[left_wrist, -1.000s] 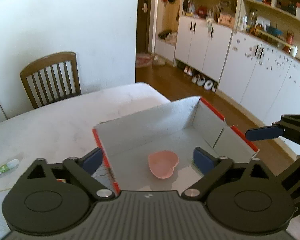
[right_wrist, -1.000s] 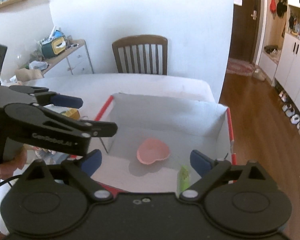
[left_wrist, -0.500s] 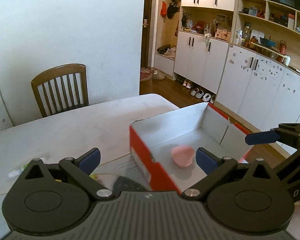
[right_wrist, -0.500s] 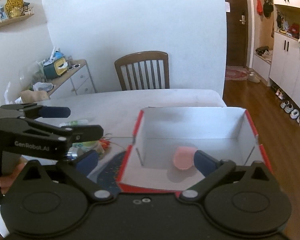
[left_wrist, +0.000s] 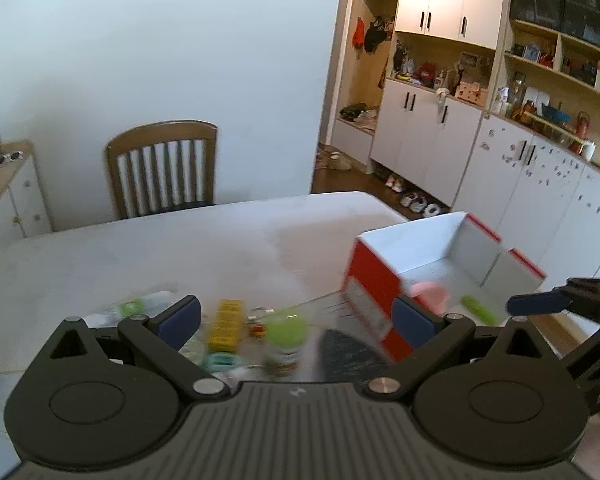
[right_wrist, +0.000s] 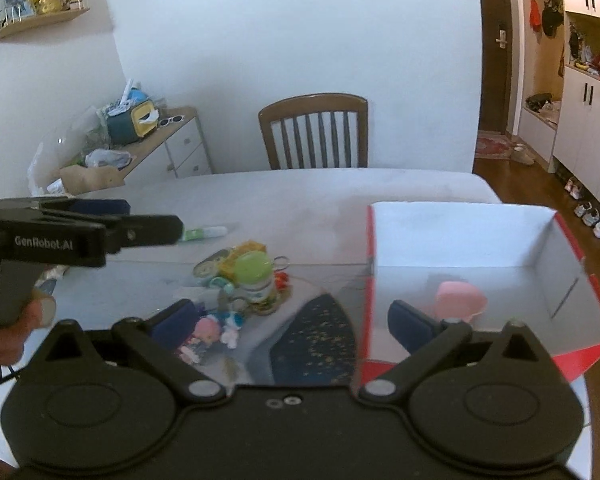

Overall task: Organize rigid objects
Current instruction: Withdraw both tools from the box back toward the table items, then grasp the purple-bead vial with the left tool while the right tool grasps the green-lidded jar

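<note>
A red box with a white inside [left_wrist: 374, 280] [right_wrist: 460, 236] stands on the right of the table. In it lie a pink heart-shaped dish [right_wrist: 460, 300] [left_wrist: 430, 292] and a green stick [left_wrist: 478, 308]. A pile of small items lies left of the box: a green-lidded jar [right_wrist: 254, 274] [left_wrist: 286, 338], a yellow pack [left_wrist: 226, 324], a tin, a pink doll [right_wrist: 208, 330], a green-and-white tube [right_wrist: 204, 233]. My left gripper [left_wrist: 296, 318] is open and empty above the pile. My right gripper [right_wrist: 292, 320] is open and empty, near the box's left wall.
A dark blue speckled mat [right_wrist: 316, 340] lies by the box at the table's near edge. A wooden chair [right_wrist: 314, 132] stands at the far side. A sideboard with clutter [right_wrist: 140, 140] is at the left. White cabinets [left_wrist: 500, 168] line the right.
Both grippers have pulled back and swung left, away from over the box. The pile of small items has come into view. Both stay open and empty.
</note>
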